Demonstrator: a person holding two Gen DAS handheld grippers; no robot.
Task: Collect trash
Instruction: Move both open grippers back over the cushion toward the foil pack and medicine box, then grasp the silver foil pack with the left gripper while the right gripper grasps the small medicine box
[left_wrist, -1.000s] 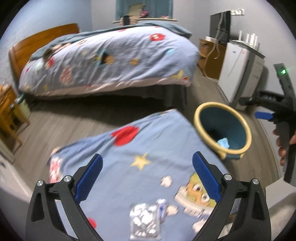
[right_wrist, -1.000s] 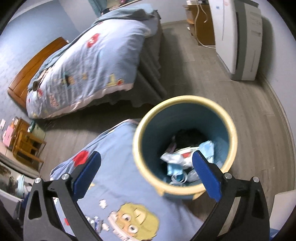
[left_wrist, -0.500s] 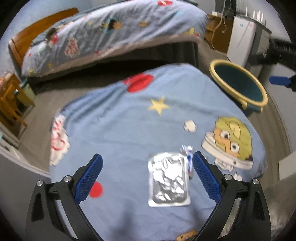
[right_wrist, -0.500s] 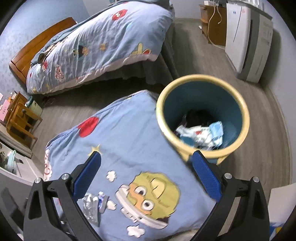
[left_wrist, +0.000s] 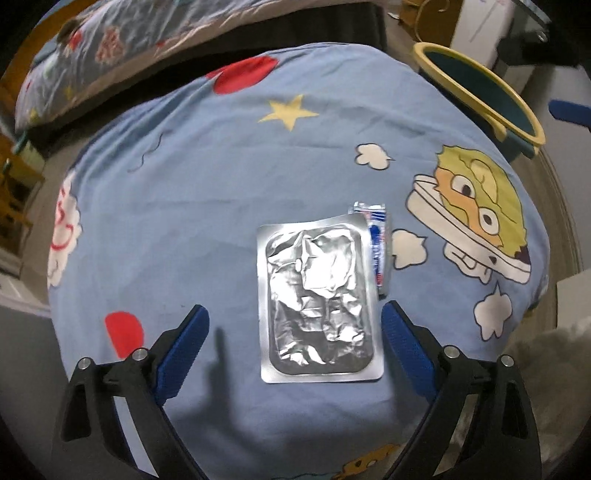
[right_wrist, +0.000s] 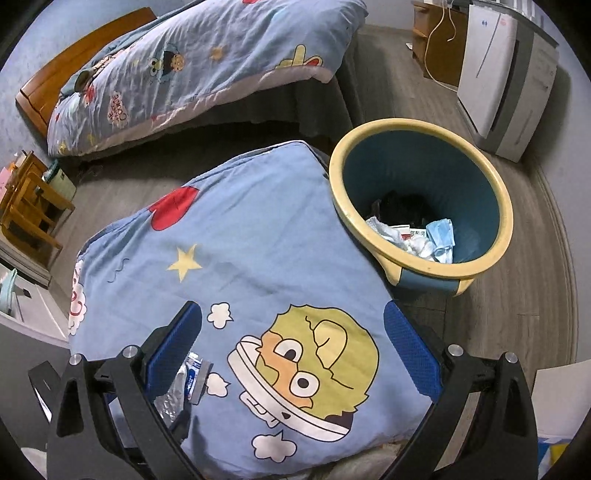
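I am holding my left gripper (left_wrist: 293, 334) wide open over the foil pack (left_wrist: 318, 295) lying on the quilt (left_wrist: 192, 192); my right gripper (right_wrist: 291, 347) is hanging open, empty, near the bin (right_wrist: 476, 269).

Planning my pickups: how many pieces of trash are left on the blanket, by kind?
Silver foil packet: 1
Red, white and blue wrapper, tucked under the foil packet's right edge: 1
Total: 2
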